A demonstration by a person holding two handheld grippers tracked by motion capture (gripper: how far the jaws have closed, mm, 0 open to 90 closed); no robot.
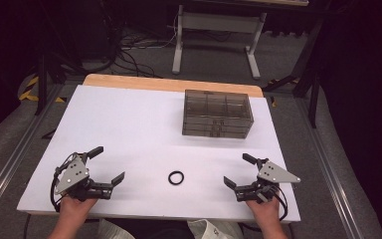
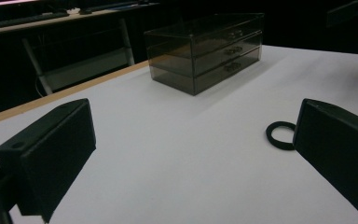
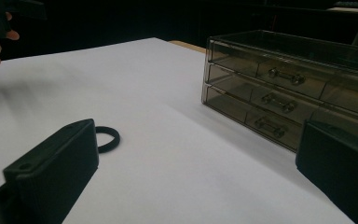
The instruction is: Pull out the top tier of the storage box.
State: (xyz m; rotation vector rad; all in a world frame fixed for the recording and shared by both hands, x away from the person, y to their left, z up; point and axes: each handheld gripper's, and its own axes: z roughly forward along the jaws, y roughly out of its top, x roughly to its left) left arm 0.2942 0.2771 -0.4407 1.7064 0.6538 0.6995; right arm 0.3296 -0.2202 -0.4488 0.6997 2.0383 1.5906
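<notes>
Fingers (image 2: 56,149) of both grippers spread wide, flanking the black ring (image 1: 176,178).

The white table sheet (image 1: 144,129) is evenly lit from above while the room around it sinks into darkness. The smoky drawer box (image 1: 218,113) throws a soft shadow. Close to each gripper camera, its black jaws blur; colours look grainy.

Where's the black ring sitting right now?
In the high view the black ring lies flat on the white table, near its front edge, between the open left claw and open right claw, in front of the smoky drawer box.
</notes>
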